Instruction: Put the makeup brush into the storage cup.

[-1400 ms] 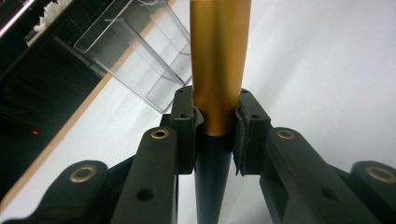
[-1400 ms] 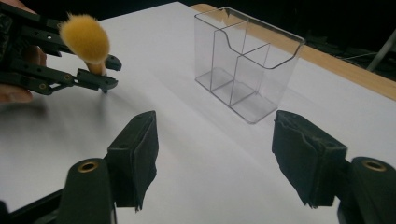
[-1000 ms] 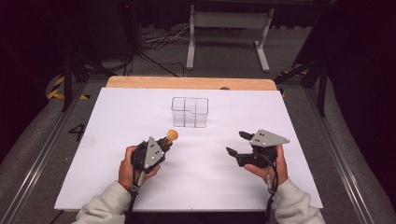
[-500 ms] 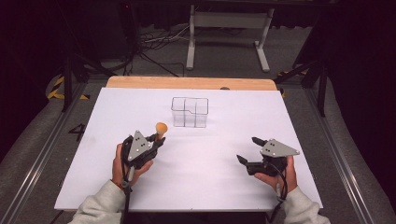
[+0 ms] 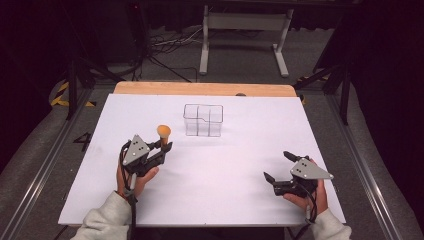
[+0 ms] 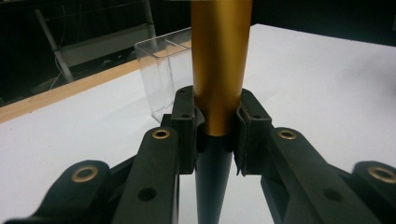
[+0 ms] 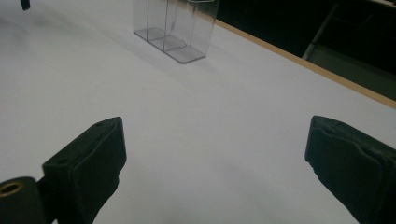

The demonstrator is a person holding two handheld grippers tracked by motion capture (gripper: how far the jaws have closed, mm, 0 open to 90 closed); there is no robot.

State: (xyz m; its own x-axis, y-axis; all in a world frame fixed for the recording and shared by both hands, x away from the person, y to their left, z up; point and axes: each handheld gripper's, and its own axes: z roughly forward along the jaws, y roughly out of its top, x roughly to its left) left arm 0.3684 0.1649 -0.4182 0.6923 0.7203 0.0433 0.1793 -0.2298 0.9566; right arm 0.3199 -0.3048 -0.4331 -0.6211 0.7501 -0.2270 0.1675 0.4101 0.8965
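White table [image 5: 220,170]; left tongs [image 6: 214,122] clamped on upright gold-and-black pen [image 6: 218,65], right tongs [image 7: 215,172] wide.

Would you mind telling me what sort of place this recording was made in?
Probably a lab or studio recording bench: a white-covered table against dark surroundings, cables on the floor, and hand-held grippers, the left gripper holding a gold cylinder.

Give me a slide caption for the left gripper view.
Left gripper clamps a gold-and-black cylinder, clear divided box behind.
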